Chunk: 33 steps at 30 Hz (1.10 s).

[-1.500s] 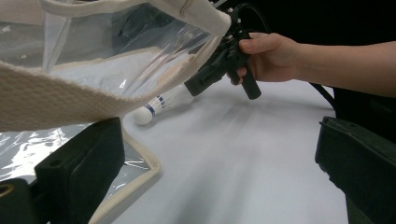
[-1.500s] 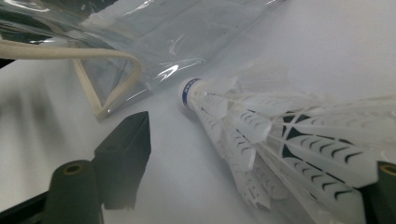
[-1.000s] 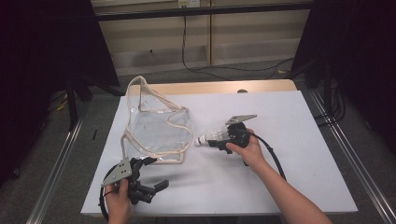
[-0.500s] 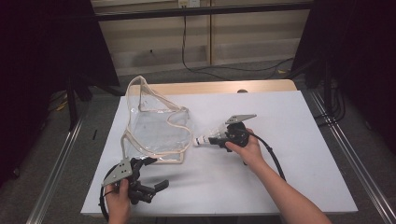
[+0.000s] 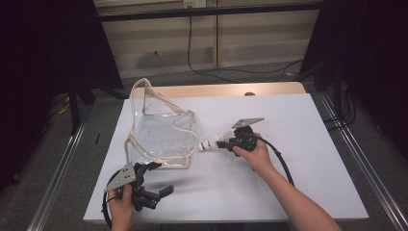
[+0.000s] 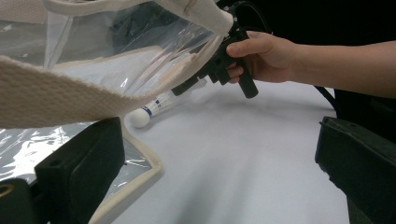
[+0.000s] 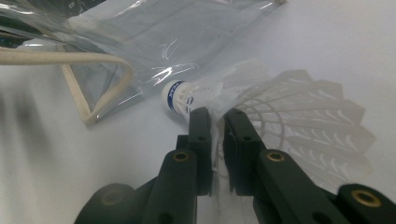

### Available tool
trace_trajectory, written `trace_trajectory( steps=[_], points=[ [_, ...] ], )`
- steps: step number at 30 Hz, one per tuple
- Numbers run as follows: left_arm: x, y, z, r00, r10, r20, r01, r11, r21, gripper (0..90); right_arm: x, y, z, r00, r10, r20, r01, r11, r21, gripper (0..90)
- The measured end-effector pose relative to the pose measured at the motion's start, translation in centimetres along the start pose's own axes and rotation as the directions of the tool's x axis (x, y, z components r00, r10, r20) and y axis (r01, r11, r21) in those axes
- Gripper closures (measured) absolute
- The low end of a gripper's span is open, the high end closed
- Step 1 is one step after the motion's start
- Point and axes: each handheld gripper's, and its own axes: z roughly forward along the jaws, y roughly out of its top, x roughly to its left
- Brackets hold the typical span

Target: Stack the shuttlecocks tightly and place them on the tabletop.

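Clear glossy film, woven cloth trim, matt black jaws

The bag [image 5: 161,132] is clear, glossy, crinkled plastic film edged with rough, cream woven cloth webbing. The shuttlecock [image 7: 261,107] has a smooth white cork head with a blue band and a translucent white ribbed skirt. The right hand-held gripper [image 7: 215,123] and left hand-held gripper [image 5: 155,179] are matt black plastic. The table [image 5: 288,120] has a smooth, matt white top with a pale wood edge.
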Motion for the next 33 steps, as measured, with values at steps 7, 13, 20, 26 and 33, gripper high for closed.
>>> trace_trajectory(
  steps=[7, 13, 20, 26, 33],
  points=[
    [0.0, 0.0, -0.1, 1.0000, 0.003, -0.002, -0.003, 1.0000, 0.000, 1.6, 0.0, 0.0, -0.2, 1.0000, 0.003, -0.002, -0.003, 1.000, 0.000, 83.2],
    [0.0, 0.0, -0.1, 1.0000, 0.003, -0.003, -0.003, 1.0000, -0.001, 1.7, -0.2, 0.1, -0.6, 0.9999, 0.012, -0.011, -0.012, 1.000, -0.008, 87.5],
    [0.0, 0.0, -0.1, 1.0000, 0.004, -0.002, -0.004, 1.0000, -0.002, 1.7, -0.2, 0.1, -0.9, 0.9995, 0.022, -0.020, -0.022, 1.000, -0.002, 87.6],
    [0.0, 0.0, -0.1, 1.0000, 0.005, -0.003, -0.005, 1.0000, -0.003, 1.7, -0.3, 0.3, -1.3, 0.9994, 0.024, -0.024, -0.025, 1.000, -0.009, 87.6],
    [0.0, 0.1, -0.1, 1.0000, 0.003, -0.004, -0.003, 1.0000, -0.005, 1.6, -0.4, 0.4, -2.0, 0.9995, 0.023, -0.021, -0.023, 1.000, -0.006, 87.6]
  ],
)
